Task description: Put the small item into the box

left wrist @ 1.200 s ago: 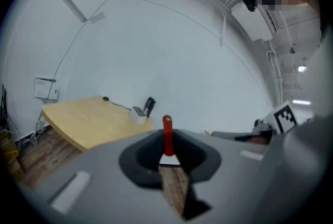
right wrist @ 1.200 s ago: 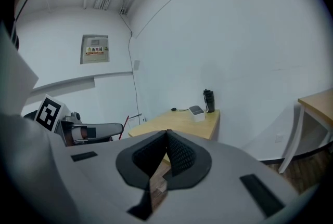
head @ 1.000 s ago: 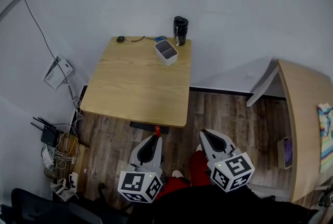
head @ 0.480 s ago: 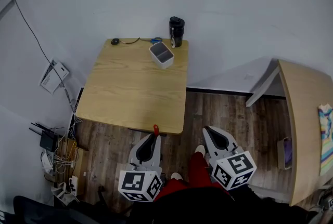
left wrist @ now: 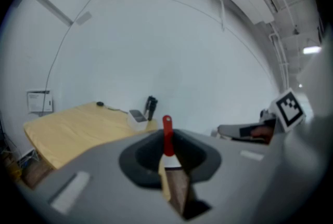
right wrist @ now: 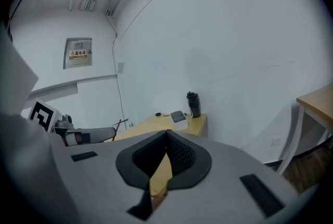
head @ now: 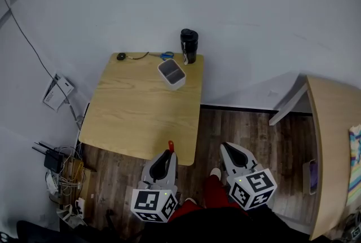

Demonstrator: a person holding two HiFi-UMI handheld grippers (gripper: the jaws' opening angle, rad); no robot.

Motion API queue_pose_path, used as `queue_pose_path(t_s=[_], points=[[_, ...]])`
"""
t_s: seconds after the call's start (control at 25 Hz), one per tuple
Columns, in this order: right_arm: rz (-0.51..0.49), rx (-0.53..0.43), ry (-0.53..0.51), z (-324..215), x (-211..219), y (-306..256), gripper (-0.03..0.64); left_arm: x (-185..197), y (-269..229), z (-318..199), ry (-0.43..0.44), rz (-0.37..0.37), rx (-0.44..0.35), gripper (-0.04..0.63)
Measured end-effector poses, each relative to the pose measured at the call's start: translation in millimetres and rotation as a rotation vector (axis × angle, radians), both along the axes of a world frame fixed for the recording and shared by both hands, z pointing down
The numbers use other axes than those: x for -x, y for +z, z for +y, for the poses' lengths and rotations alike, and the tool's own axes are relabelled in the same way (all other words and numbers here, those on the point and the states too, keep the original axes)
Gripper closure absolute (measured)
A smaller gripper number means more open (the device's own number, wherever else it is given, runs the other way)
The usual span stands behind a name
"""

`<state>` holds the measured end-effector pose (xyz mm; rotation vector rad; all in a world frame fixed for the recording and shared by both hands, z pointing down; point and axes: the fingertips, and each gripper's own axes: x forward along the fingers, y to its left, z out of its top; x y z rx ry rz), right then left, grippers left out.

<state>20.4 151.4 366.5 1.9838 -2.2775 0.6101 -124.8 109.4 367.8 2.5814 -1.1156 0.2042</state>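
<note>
The left gripper (head: 168, 155) pinches a thin, red-handled small item (left wrist: 166, 132), which pokes out past the jaw tips, probably for carrying. It is short of the pale wooden table (head: 141, 115). The white open box (head: 171, 73) waits at the table's far edge, well apart. The right gripper (head: 226, 149), pressed together on nothing, seems spare.

The person holds both grippers low in front of the body, side by side and apart, each pointing forward towards the table (head: 141, 118). The left gripper (head: 168, 154) sits just short of the table's near edge, close to its near right corner, its jaws closed on a small red-handled item (left wrist: 166, 132) that sticks out past the tips. The right gripper (head: 227, 149) lies beyond that corner, off the table, its jaws meeting at the tips with nothing between them.
</note>
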Motion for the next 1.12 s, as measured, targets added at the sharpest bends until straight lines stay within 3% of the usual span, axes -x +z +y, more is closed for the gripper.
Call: queue_pose_path(t_s=[0.6, 1.12], points=[[-0.041, 0.016, -0.052, -73.9, -60.1, 3.2, 0.609, -61.8, 0.4, -71.0, -0.056, -0.045, 0.012, 0.541], [-0.06, 0.022, -0.11, -106.4, -104.3, 6.8, 0.609, -110.8, -3.4, -104.4, -0.111, -0.066, 0.001, 0.541]])
